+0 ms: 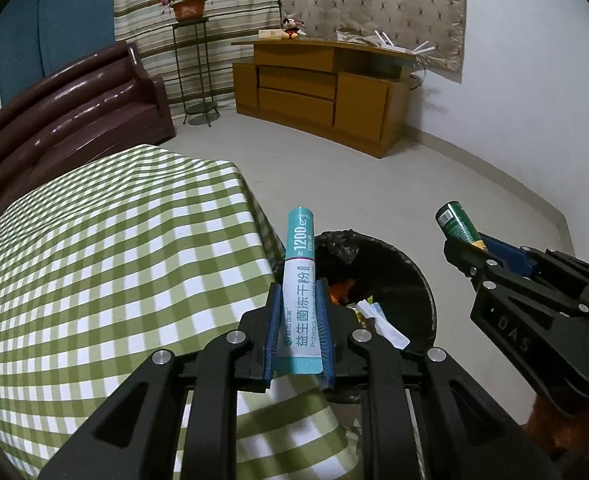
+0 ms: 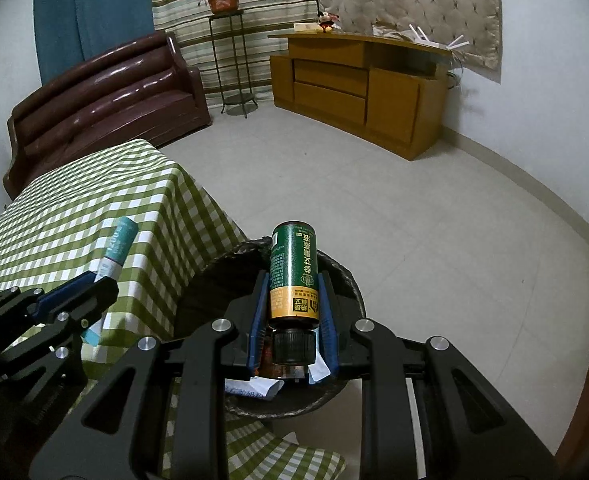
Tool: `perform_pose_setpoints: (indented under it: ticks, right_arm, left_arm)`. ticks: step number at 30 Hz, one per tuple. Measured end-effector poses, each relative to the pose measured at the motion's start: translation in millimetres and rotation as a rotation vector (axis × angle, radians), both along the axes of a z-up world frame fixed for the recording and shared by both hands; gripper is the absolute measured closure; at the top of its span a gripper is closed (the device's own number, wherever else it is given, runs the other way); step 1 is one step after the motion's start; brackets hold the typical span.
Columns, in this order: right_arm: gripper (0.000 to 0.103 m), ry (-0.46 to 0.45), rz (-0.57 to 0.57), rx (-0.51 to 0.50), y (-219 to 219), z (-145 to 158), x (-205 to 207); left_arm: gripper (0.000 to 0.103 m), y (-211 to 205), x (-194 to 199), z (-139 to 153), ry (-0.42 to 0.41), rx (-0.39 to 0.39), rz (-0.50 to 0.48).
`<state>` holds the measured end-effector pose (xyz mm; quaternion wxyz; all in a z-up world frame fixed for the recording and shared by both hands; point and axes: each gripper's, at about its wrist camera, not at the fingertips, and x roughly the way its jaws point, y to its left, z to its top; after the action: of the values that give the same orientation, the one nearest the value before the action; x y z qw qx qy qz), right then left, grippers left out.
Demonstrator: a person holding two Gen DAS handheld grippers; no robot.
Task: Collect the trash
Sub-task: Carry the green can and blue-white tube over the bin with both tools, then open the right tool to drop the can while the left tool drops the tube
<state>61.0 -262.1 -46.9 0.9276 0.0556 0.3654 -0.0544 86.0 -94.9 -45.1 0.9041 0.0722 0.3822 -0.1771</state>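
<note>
At the left, above the edge of the checked tablecloth (image 1: 94, 240), a teal probiotic sachet (image 1: 299, 280) is pinched flat in the closed left gripper (image 1: 298, 320), just short of the black bin (image 1: 422, 292). At the right, a green bottle (image 2: 293, 272) is clamped in the right gripper (image 2: 293, 320), directly over the bin. The drop-off step is judged in hand; next, both jaws must be opened over the bin.

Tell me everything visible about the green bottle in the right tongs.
The green bottle is small, its label dark green above a yellow band, both with printed text, and its black ribbed screw cap is on. It looks like glass or plastic. It lies along the right tongs, base outward, cap toward the camera, clamped between the blue pads above the black-lined trash bin.
</note>
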Motion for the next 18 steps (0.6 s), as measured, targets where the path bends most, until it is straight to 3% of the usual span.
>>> perform_pose_setpoints:
  ticks: [18]
  right_arm:
    - [0.079, 0.017, -0.018, 0.028, -10, -13, 11]
  left_arm:
    - [0.082, -24, 18, -10, 0.005, 0.015, 0.016]
